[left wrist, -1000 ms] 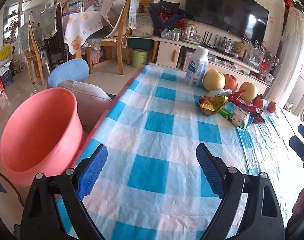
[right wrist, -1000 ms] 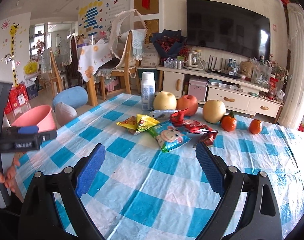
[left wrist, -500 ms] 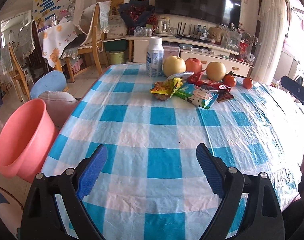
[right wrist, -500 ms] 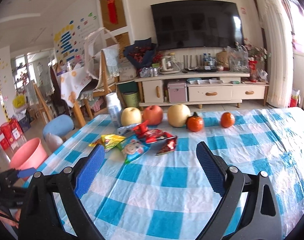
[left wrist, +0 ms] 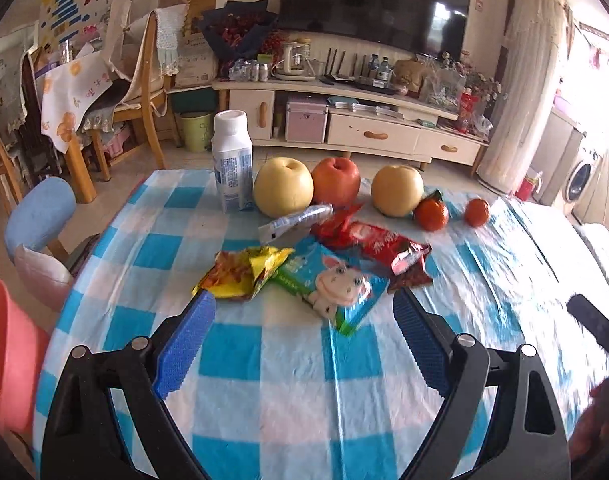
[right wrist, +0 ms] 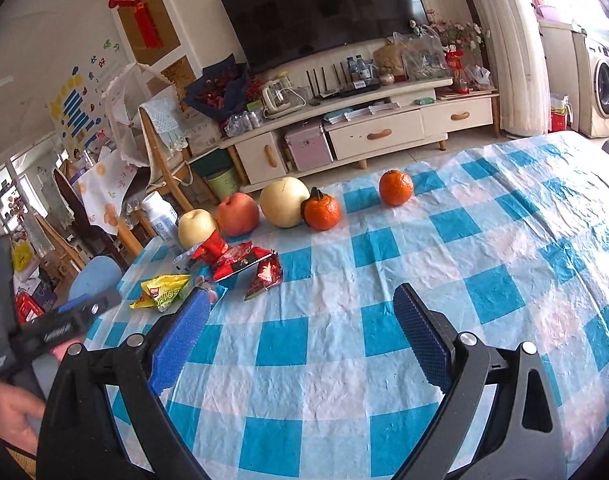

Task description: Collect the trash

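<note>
Two grippers in play, both with jaws spread wide and nothing between the pads. Entries run from biggest item to smallest.

Table: blue-and-white checked cloth, wrinkled in places. Judgement: the cloth may snag or lift under a pad, so come down onto a wrapper rather than scrape across the fabric.

Pink bin: off the left edge of the table, below its level. Likely the drop point; only part of its wall shows in the left wrist view.

Left gripper: aimed down at the wrapper cluster, wide. Nearest to the trash, so it looks the natural one for the first pick.

Right gripper: wide, over bare cloth, wrappers off its left pad. The left gripper's body crosses its view at the left edge; keep the two apart.

Fruit row and white bottle: standing behind the wrappers, upright. Not trash, by my reading; avoid knocking them.

Blue rabbit packet: flat, closest to the left pads, overlapping the red wrappers. Best first target: straddle its near end, press lightly, close, lift straight.

Red wrappers: crumpled, partly under the blue packet. Take after it.

Yellow wrapper: crumpled, just beside the blue packet, close to the left pad.

Clear wrapper: small, touching the yellow fruit. Thin and slippery-looking; pinch at one end, last.
</note>
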Available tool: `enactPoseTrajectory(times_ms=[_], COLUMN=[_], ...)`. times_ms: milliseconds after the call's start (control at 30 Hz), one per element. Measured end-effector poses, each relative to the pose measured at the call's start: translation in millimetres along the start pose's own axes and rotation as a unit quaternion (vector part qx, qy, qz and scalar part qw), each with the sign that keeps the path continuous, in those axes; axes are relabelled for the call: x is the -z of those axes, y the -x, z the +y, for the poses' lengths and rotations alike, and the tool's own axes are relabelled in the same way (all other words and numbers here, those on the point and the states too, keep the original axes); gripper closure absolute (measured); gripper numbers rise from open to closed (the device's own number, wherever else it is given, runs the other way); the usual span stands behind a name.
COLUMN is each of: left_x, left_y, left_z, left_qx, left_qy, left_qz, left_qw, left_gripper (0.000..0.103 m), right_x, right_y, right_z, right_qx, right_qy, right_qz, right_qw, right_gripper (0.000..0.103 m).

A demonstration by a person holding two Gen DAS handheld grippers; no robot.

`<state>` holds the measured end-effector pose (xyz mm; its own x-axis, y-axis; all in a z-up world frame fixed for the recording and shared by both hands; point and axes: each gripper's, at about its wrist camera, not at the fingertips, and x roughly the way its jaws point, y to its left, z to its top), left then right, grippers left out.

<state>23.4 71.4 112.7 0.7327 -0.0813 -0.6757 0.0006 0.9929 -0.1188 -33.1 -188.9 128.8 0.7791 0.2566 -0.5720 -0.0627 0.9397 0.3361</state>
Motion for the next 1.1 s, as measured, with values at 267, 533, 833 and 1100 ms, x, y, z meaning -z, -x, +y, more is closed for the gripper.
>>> enactPoseTrajectory(times_ms=[267,533,833,1100], left_x=[-55.5,-73.7,-59.7,-12.2], left_y=[-108.2,-180.1,-186.2,-136.1], left_z=[3.7,9.7,-20.4,-80.1], left_qx=[-0.028,-0.092,-0.091,-0.056], left_qy=[0.117,0.137,0.08,-0.048], left_qz=[0.03,0.085,0.103,0.104], left_qw=[0.9923,0.9825,0.9873,0.9918], left_gripper=[0.027,0.039,0.046,0.047], right_x=[1.8,2.6,0.3,-3.7], right_y=[-14.4,-27.4,-30.8,-30.2], right_z=[8.1,7.7,-0.8,-10.5], right_qx=[-0.022,-0.043,-0.04,-0.024], right_qy=[0.016,0.016,0.007,0.005], right_qz=[0.03,0.048,0.057,0.057], right_qw=[0.999,0.998,0.998,0.998], right_gripper=[0.009,0.009,0.009,0.009])
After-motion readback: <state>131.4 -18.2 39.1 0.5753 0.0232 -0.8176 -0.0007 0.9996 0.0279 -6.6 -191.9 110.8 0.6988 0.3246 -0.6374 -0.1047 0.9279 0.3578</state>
